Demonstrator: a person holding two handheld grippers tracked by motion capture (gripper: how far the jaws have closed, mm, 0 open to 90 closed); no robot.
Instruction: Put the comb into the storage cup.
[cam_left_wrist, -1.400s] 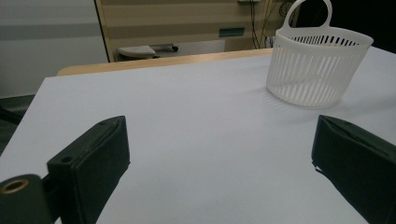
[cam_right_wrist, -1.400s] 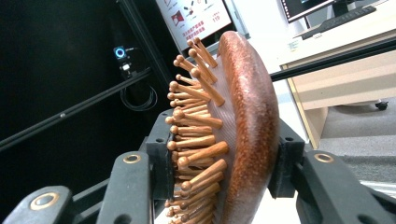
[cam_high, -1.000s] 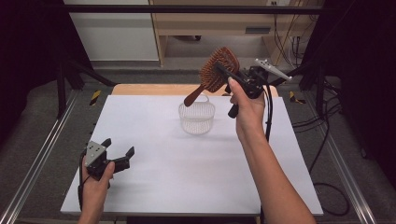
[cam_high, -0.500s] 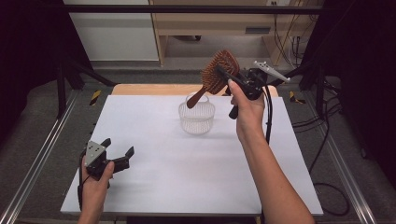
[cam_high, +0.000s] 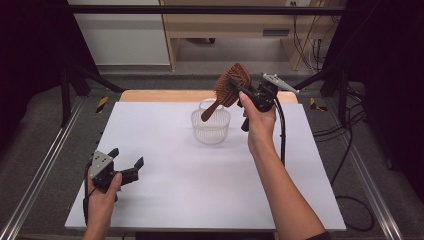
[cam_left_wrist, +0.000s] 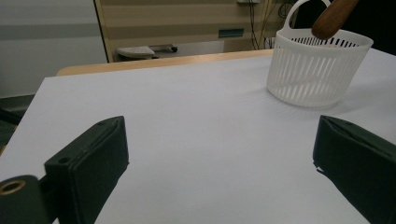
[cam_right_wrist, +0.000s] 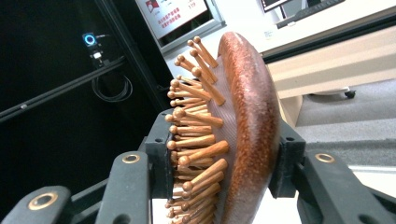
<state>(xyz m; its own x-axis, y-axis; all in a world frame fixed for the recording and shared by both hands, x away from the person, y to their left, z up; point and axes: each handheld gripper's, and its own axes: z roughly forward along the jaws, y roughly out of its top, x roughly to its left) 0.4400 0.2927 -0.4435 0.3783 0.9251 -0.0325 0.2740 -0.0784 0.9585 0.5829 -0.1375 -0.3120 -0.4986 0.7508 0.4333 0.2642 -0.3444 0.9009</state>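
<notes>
Your right gripper (cam_high: 239, 93), just right of centre in the upper half of the high view, clamps the head of the wooden hairbrush (cam_high: 231, 86) between its jaws, bristles against one pad. The brush handle slants down over the rim of the white slatted basket (cam_high: 211, 131). Your left gripper (cam_high: 126, 161), at the lower left, rests on the white table (cam_high: 200, 185) with jaws wide open, nothing between them.

A wooden hairbrush (cam_right_wrist: 247, 135) was seen clamped by its head in the right claw (cam_right_wrist: 224, 161), one black jaw pressed against the bristle side, the other against the rounded brown back. Behind it, a dark frame and a pale cabinet were visible.
</notes>
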